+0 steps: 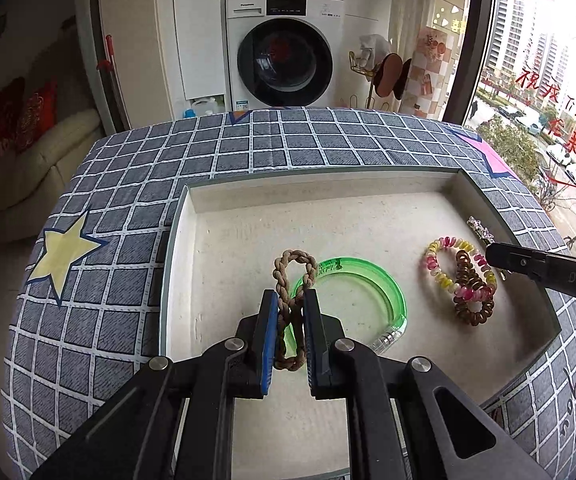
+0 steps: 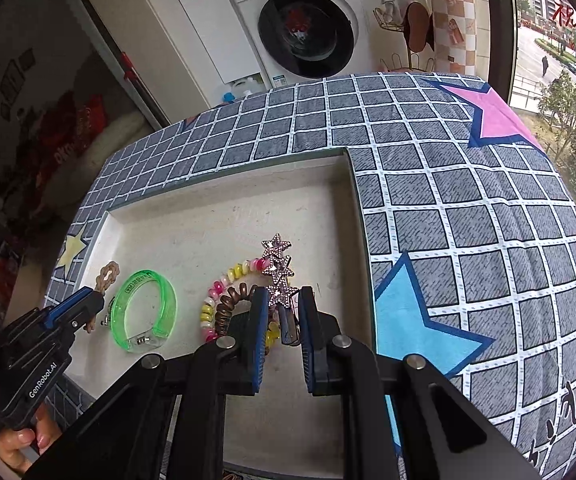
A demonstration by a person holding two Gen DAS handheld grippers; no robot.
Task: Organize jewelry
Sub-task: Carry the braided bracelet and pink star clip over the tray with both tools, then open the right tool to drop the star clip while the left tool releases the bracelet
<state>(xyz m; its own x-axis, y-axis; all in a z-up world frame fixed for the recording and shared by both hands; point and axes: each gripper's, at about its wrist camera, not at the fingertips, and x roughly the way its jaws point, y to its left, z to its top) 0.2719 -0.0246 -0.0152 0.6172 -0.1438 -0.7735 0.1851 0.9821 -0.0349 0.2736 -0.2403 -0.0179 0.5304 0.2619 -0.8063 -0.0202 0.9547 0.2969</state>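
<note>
Tray (image 1: 185, 240) sits on worktop (image 1: 127, 168). In tray: bangle (image 1: 384, 296) at centre, coil hair ties (image 1: 468, 280) to its right. Washing machine (image 1: 283, 44) behind worktop.

Grey-blue grid-check cloth (image 2: 468, 208) with yellow, pink, light-blue stars. Cream-white tray (image 1: 183, 240). Tan braided rope loop (image 1: 288, 280), neon-green bangle (image 1: 384, 300), brown coil tie (image 1: 472, 300), pink-yellow-white coil tie (image 1: 440, 264), silver rhinestone star clip (image 2: 277, 268).

landmark: white front-loading washing machine (image 1: 283, 46), behind the table
cloth: grey grid-check tablecloth with coloured stars (image 1: 135, 216), in front of the washer
window: large, street view (image 1: 548, 80), right of the washer
sofa: cream (image 1: 27, 160), left of the washer
</note>
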